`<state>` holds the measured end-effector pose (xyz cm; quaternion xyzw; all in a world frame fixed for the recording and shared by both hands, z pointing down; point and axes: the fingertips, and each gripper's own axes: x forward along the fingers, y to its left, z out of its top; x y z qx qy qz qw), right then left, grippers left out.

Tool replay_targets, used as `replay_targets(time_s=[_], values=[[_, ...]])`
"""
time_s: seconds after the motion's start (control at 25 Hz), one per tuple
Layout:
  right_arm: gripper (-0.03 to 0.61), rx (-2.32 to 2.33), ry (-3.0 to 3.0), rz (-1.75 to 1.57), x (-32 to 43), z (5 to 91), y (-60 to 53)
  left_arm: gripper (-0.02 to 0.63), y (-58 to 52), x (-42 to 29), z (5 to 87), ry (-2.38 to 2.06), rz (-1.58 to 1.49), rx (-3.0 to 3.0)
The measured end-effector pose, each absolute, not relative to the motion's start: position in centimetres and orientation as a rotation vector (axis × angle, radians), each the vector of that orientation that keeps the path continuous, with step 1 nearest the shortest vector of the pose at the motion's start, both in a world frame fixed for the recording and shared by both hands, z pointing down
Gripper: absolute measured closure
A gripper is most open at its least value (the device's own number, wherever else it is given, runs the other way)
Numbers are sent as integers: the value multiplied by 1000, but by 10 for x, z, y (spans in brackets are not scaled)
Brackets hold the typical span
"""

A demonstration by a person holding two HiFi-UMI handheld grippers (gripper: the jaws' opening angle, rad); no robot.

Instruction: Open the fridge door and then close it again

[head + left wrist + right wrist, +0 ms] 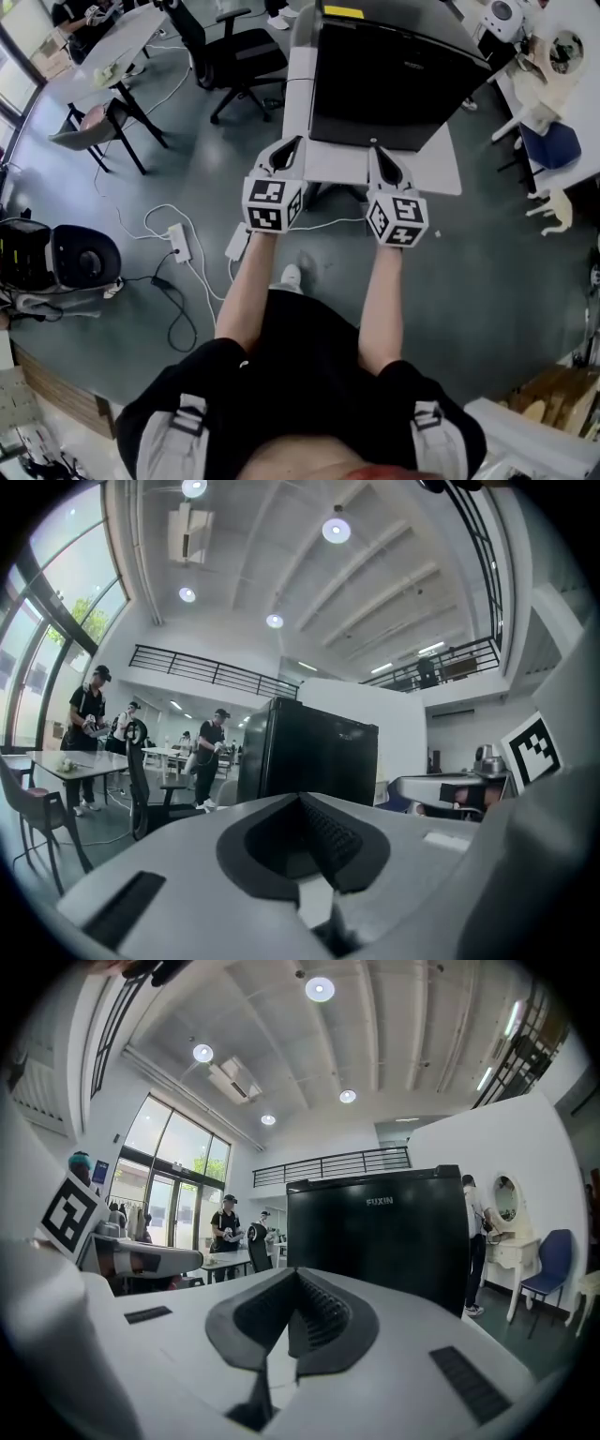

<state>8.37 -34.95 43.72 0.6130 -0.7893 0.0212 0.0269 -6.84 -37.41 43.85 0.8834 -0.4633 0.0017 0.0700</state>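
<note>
Reading this as pre-contact. The black fridge [394, 80] sits at the far end of the scene on a low white stand [441, 171], and its door looks flush and shut in both gripper views. Judgement: either the open-close cycle hasn't begun or it's fully done, and the pictures alone can't tell which. With both grippers aimed at the fridge from short of it, I'd say approach, so opening and closing are both left to do.

Left gripper [296, 143]: jaws fully together, nothing between them, near the stand's left front edge. Right gripper [374, 150]: same, closed and empty, just right of it. Neither touches the fridge.

Room: big open hall with a high ceiling, a mezzanine railing and tall windows. The dark grey floor [487, 281] is bare around the person's feet. A long table [112, 47] stands far left with an office chair [234, 56] beside it, and a blue chair [553, 145] is on the right. A power strip [178, 242] with loose cables lies on the floor to the left, clear of the path.
</note>
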Motion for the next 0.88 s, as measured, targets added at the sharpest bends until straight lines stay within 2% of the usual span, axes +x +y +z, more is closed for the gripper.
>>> replay_targets(time_s=[0.24, 0.68, 0.88], values=[[583, 1892, -2423, 33, 86, 433, -417, 614, -442, -50, 442, -1320, 14, 2702], [583, 1755, -2438, -96, 68, 410, -474, 614, -497, -38, 453, -1325, 36, 2656], [574, 1646, -2401, -322, 56, 370, -499, 614, -517, -34, 441, -1327, 49, 2710]])
